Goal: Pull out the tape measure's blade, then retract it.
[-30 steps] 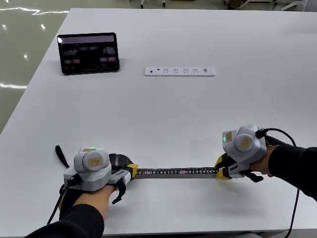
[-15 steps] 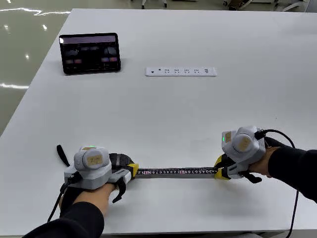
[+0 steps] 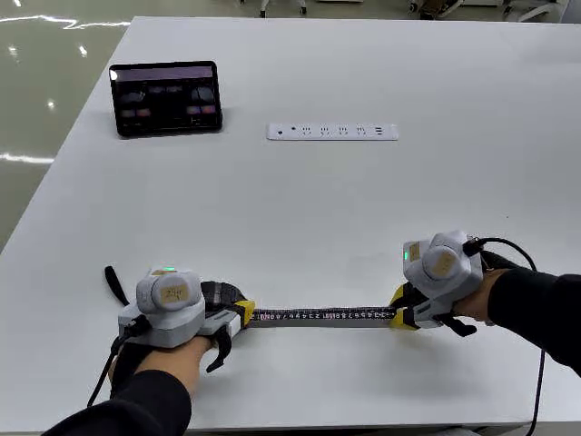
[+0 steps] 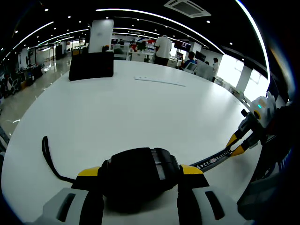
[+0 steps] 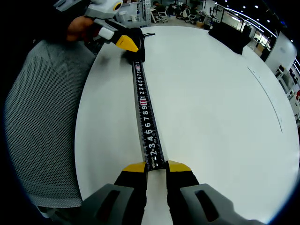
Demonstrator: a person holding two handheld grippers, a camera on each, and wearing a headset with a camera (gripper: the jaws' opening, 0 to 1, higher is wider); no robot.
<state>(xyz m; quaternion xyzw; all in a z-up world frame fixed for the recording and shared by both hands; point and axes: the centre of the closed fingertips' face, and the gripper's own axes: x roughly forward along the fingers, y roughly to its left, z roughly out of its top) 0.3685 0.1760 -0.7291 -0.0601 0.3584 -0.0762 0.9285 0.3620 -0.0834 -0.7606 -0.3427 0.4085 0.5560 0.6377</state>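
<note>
Blade out, stretched between both tools low over the worktop [image 3: 300, 218].
The left tool [image 4: 140, 170] is clenched on the black tape measure case [image 4: 136, 185] and pins it on the worktop at the near left, likely so it can't slide toward the pull. The right tool [image 5: 156, 167] is pinched on the tip of the blade [image 5: 143, 101], numbers up, which holds the blade straight and taut. Pull-out looks done or nearly so; retract not yet. A sudden release could let the blade whip back.

R gripper [image 3: 397, 318] has moved slightly toward 9 o'clock, nearer L gripper [image 3: 238, 313] on tape measure [image 3: 221, 293]; I read exposed blade [image 3: 322, 315] marginally shorter.
</note>
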